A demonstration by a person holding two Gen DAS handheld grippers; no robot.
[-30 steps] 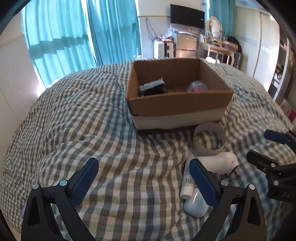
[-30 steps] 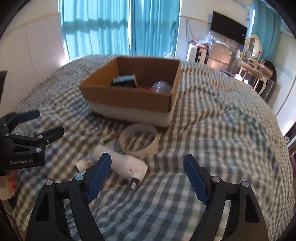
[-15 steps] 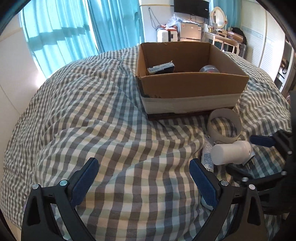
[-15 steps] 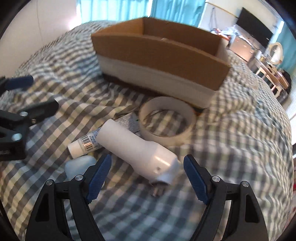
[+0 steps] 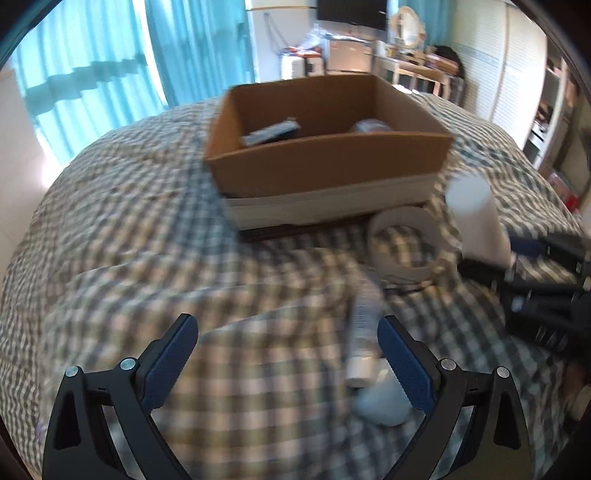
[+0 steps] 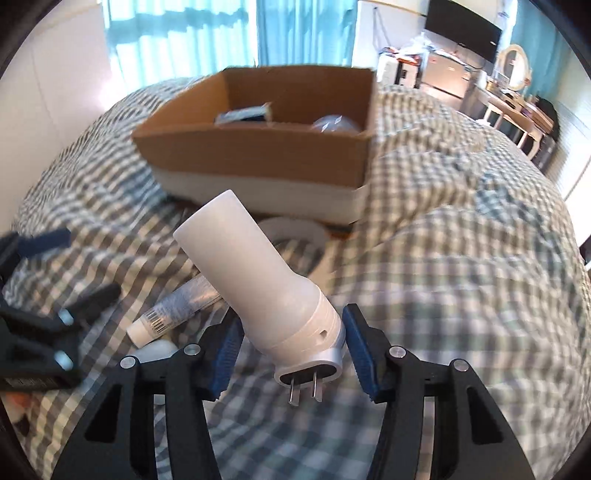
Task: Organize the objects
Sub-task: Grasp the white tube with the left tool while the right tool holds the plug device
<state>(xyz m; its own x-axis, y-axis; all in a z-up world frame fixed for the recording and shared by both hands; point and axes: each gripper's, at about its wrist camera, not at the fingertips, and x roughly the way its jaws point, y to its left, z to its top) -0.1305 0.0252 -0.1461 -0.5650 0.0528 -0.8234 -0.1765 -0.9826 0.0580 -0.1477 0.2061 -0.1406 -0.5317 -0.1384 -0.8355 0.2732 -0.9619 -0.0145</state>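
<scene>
Above the checked bedspread (image 6: 461,258), right gripper (image 6: 291,343) fingers clamp the white plug-in device (image 6: 255,280); left gripper (image 5: 286,354) fingers wide.

Under me spreads a gingham bedspread (image 5: 155,236), rumpled into folds. Teal curtains (image 5: 110,70) hang past the bed's far side, bright with daylight. Against the far wall I see a dark television (image 6: 461,22) mounted high, an oval mirror (image 6: 515,62) over a pale dressing table (image 6: 517,110), and a cluttered cabinet (image 5: 347,55). Open shelves (image 5: 554,107) stand along the right wall.
</scene>
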